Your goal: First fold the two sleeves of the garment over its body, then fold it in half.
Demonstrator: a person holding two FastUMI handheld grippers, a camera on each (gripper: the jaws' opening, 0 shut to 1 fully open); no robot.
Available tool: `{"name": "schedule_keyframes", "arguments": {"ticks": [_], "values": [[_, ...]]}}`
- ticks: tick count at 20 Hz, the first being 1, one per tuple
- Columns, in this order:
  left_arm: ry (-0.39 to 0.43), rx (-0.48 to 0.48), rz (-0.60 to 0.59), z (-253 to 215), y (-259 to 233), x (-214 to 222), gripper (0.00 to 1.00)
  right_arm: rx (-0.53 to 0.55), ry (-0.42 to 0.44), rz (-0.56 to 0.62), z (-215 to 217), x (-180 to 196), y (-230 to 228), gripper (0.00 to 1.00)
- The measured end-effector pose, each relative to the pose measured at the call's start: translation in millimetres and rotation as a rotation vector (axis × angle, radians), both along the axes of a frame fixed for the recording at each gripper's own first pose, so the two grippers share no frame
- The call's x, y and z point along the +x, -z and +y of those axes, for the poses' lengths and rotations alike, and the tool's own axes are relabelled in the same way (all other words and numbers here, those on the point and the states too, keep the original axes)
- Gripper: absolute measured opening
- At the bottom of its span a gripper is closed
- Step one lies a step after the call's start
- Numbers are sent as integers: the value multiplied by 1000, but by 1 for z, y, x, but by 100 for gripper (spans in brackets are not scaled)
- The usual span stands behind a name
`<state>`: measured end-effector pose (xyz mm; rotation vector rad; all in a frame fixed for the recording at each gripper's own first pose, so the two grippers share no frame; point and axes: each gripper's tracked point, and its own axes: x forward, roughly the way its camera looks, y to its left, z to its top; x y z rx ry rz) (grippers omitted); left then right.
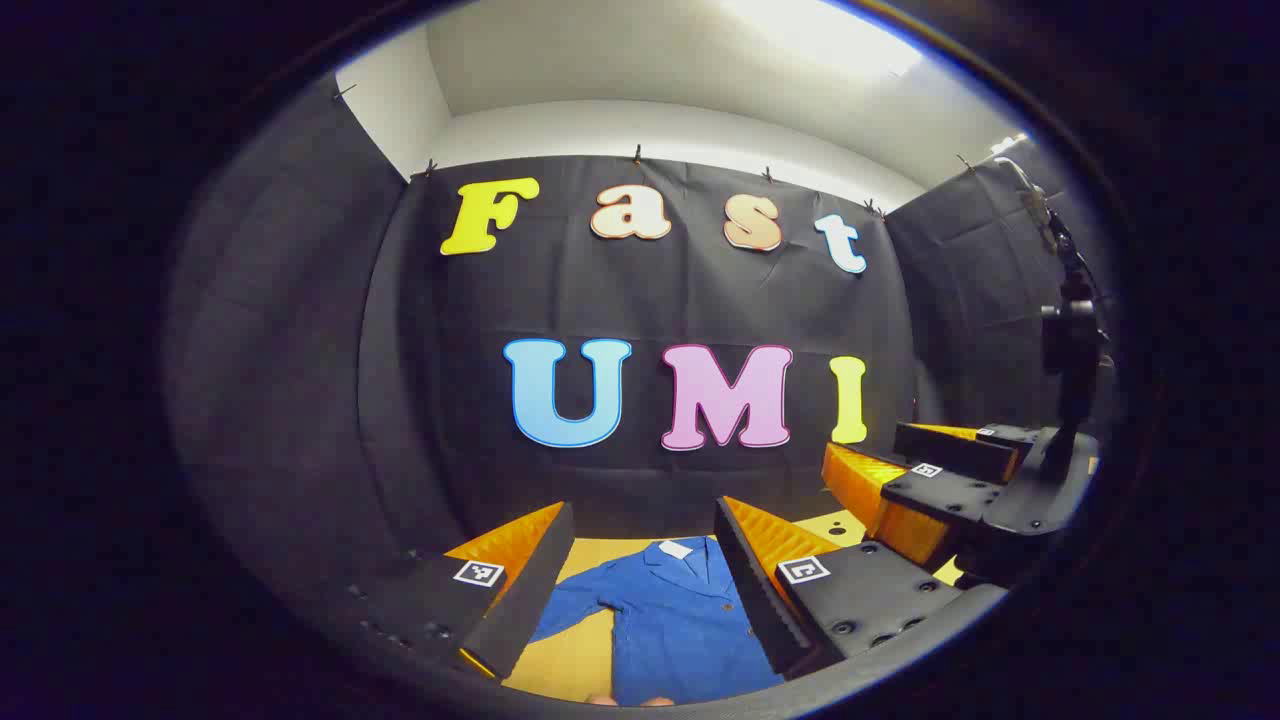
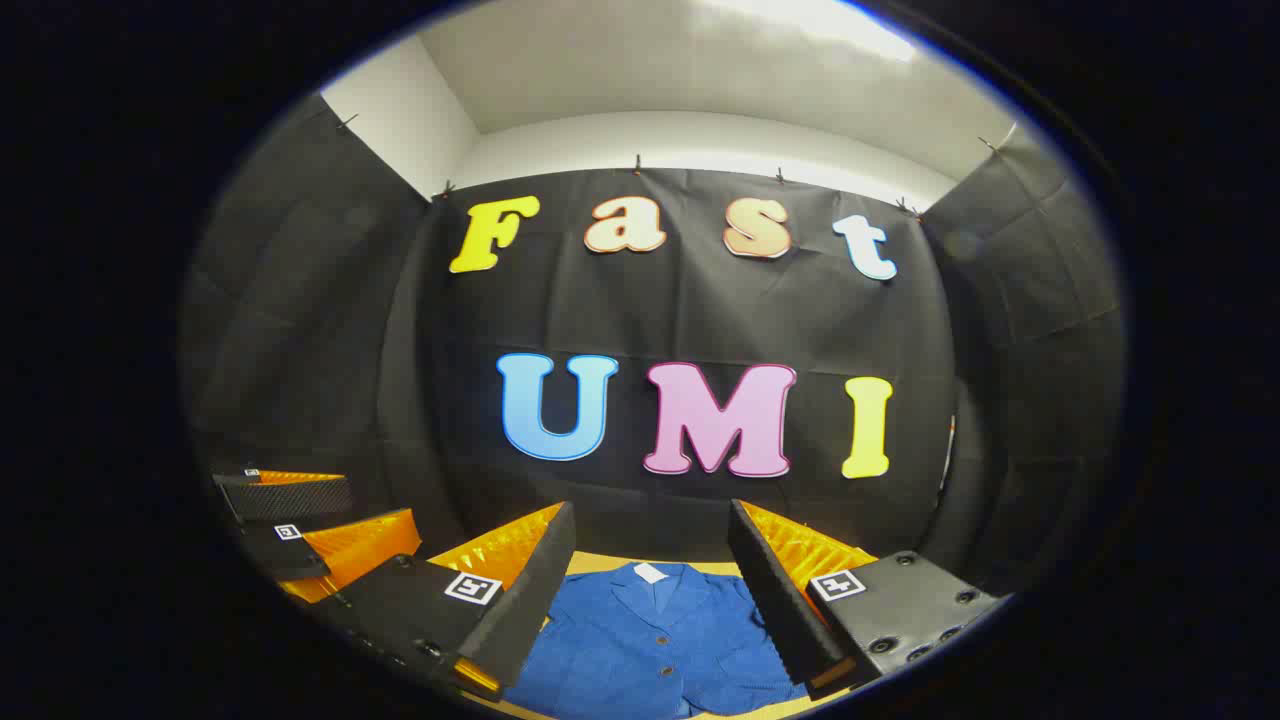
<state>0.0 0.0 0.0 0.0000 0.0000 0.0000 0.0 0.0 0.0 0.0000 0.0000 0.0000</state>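
Observation:
A blue button-front jacket [image 1: 672, 620] lies flat on the yellow table [image 1: 565, 665], collar and white neck label toward the far wall. One sleeve [image 1: 572, 605] stretches out to the left. My left gripper [image 1: 643, 512] hovers above it, open, with nothing between the fingers. My right gripper [image 1: 915, 470] floats to the right of it, also open. In the right gripper view the jacket [image 2: 650, 645] lies below my right gripper [image 2: 652, 510], whose jaws stand wide apart and empty. The left gripper [image 2: 315, 520] shows at the far left, open.
Black cloth walls close the booth behind and on both sides. A dark camera stand [image 1: 1070, 350] rises at the right edge of the left gripper view. A person's fingertips [image 1: 630, 701] peek in at the bottom, near the jacket's hem.

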Motion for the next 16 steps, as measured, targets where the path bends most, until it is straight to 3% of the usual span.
{"name": "schedule_keyframes", "arguments": {"ticks": [6,7,16], "values": [[1,-30,-6,12,5,-8,82,-14,61,6,-16,-18,1,96],[-3,-37,-1,15,6,-8,82,-13,67,3,-18,-20,0,86],[-7,-39,15,22,13,-14,82,-4,81,25,-22,-20,5,86]]}}
